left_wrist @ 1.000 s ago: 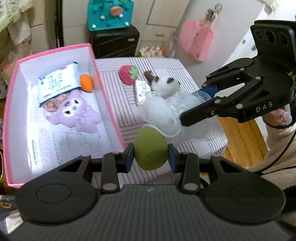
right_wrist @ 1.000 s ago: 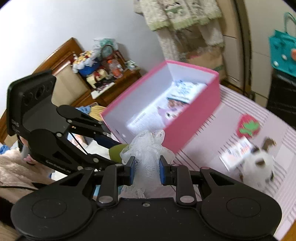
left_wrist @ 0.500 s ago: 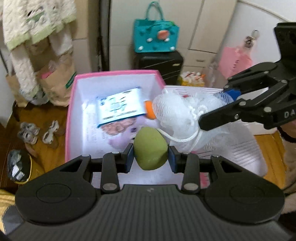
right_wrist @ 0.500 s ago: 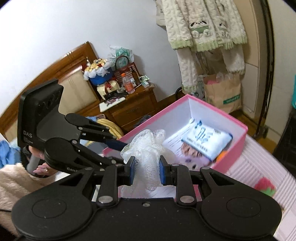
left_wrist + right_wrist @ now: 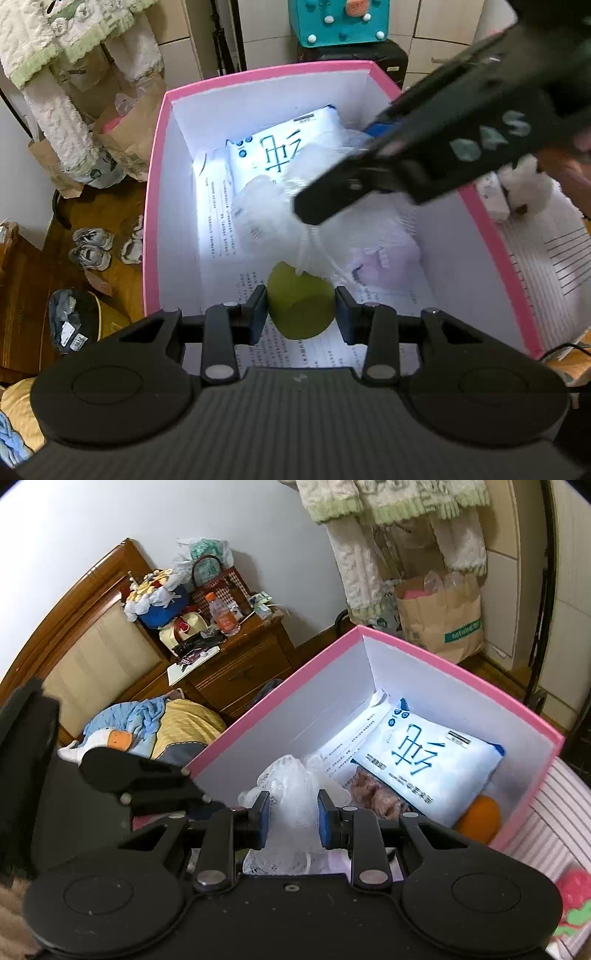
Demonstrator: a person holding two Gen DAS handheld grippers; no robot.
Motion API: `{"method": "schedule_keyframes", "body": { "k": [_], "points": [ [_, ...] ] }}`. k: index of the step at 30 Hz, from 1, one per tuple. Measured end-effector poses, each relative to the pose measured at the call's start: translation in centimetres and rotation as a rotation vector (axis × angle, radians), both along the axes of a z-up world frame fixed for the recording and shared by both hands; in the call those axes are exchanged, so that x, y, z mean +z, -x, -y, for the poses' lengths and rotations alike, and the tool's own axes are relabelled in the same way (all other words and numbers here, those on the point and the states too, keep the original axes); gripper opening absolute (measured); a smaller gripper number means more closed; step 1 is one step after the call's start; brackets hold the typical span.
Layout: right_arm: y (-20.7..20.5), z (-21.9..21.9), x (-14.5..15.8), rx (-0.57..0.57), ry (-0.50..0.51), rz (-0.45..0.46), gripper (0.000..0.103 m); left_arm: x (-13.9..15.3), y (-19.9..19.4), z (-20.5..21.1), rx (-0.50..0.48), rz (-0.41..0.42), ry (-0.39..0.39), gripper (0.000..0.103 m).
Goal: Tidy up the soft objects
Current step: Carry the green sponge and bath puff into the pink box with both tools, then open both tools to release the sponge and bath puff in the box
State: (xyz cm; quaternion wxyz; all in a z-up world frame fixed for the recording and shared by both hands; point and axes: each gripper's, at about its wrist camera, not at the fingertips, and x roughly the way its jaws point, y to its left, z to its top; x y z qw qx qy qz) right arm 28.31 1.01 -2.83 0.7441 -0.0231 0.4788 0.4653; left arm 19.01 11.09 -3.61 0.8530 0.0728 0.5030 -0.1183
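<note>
My left gripper [image 5: 301, 308] is shut on a green egg-shaped sponge [image 5: 300, 302], held over the near end of the pink box [image 5: 155, 177]. My right gripper [image 5: 293, 821] is shut on a white mesh bath pouf [image 5: 291, 801], and both hang inside the box. In the left wrist view the pouf [image 5: 266, 218] dangles from the right gripper above a purple plush toy [image 5: 384, 258]. A white and blue tissue pack [image 5: 424, 764], an orange ball [image 5: 478, 818] and printed paper lie in the box.
A white plush dog [image 5: 524, 184] and a small packet [image 5: 493, 195] lie on the striped cloth [image 5: 554, 266] right of the box. A red strawberry toy [image 5: 572, 893] sits there too. A bedside cabinet [image 5: 236, 664], paper bags [image 5: 439, 616] and shoes [image 5: 92, 247] surround the table.
Both grippers moved from the striped cloth to over and into the pink box, carrying the green sponge and the pouf. The pouf now hangs low inside the box.
</note>
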Motion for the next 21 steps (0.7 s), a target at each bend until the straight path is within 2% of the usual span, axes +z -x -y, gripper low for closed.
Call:
{"method": "schedule_keyframes", "body": {
  "k": [2, 5, 7, 9, 11, 14, 16, 18, 21],
  "points": [
    [-0.3, -0.7, -0.6, -0.003, 0.000, -0.007, 0.030, -0.3, 0.0, -0.1, 0.009, 0.002, -0.016, 0.039],
    [-0.6, -1.5, -1.2, -0.022, 0.001, 0.005, 0.036, -0.4, 0.0, -0.4, 0.023, -0.002, -0.001, 0.042],
    [-0.8, -1.8, -1.4, -0.035, 0.000, -0.004, 0.043, -0.2, 0.3, -0.4, 0.019, -0.001, 0.016, 0.049],
    [-0.6, -1.9, -1.5, -0.030, 0.006, -0.002, 0.044, 0.1, 0.6, -0.3, 0.008, 0.010, 0.023, 0.053],
    [-0.2, -1.7, -1.3, -0.025, 0.006, 0.000, 0.045, 0.4, 0.9, -0.1, -0.005, 0.019, 0.024, 0.054],
    [0.3, -0.9, -0.5, -0.024, -0.001, 0.007, 0.054, 0.8, 1.4, -0.1, -0.007, 0.023, 0.034, 0.057],
    [0.8, -0.3, 0.2, -0.027, -0.007, 0.023, 0.056, 0.8, 1.2, -0.2, -0.008, 0.017, 0.050, 0.058],
    [1.2, 0.4, 0.8, -0.025, -0.017, 0.031, 0.065, 1.1, 1.6, -0.4, -0.004, 0.010, 0.072, 0.061],
    [1.9, 1.5, 1.8, -0.035, -0.019, 0.052, 0.067, 1.4, 1.9, -0.6, 0.001, 0.008, 0.090, 0.062]
  ]
}}
